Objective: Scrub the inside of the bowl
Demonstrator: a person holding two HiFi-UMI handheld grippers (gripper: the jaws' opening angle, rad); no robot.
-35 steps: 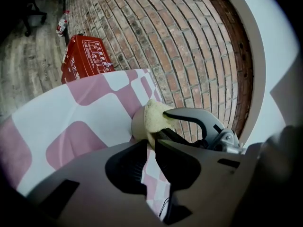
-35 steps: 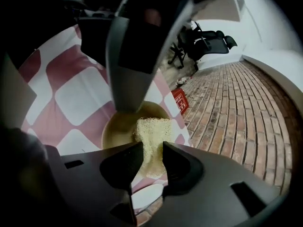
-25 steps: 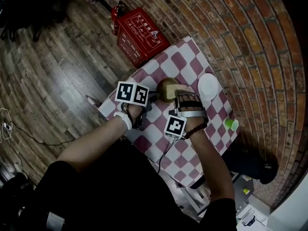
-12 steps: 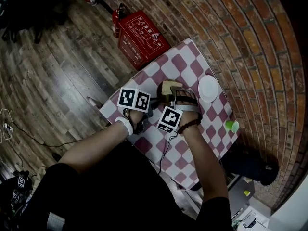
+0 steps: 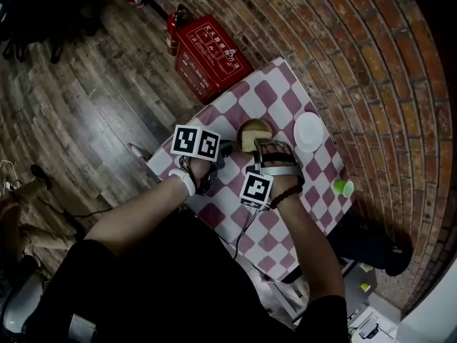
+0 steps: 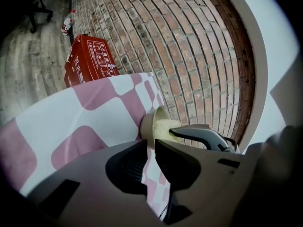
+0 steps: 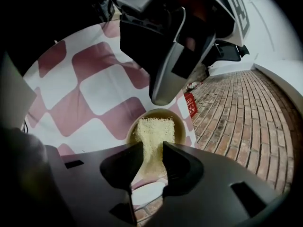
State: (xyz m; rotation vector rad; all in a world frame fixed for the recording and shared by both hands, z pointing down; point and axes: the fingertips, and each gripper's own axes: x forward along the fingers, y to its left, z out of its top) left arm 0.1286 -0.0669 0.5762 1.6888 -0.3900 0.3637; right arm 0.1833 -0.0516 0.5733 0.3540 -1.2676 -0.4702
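Observation:
A tan bowl [image 5: 250, 129] stands on the pink-and-white checked cloth [image 5: 284, 91]. My left gripper [image 5: 230, 147] reaches it from the left, and its jaws are closed to a thin gap on the bowl's rim [image 6: 149, 123]. My right gripper [image 5: 265, 143] comes from the near side, shut on a pale yellow scrub pad [image 7: 152, 129]. The pad lies pressed inside the bowl [image 7: 181, 126]. In the left gripper view the pad [image 6: 165, 129] shows in the bowl under a grey right fingertip [image 6: 199, 134]. The left gripper's body [image 7: 165, 74] hangs over the bowl's far rim.
A white plate [image 5: 309, 130] lies right of the bowl, near the brick wall. A green cup [image 5: 343, 186] stands at the table's right edge. A red box [image 5: 211, 52] and a fire extinguisher [image 5: 171, 27] sit on the wooden floor beyond the table.
My right gripper pushed the pad forward and left in the bowl, then drew back toward me. The left gripper has kept its place at the rim.

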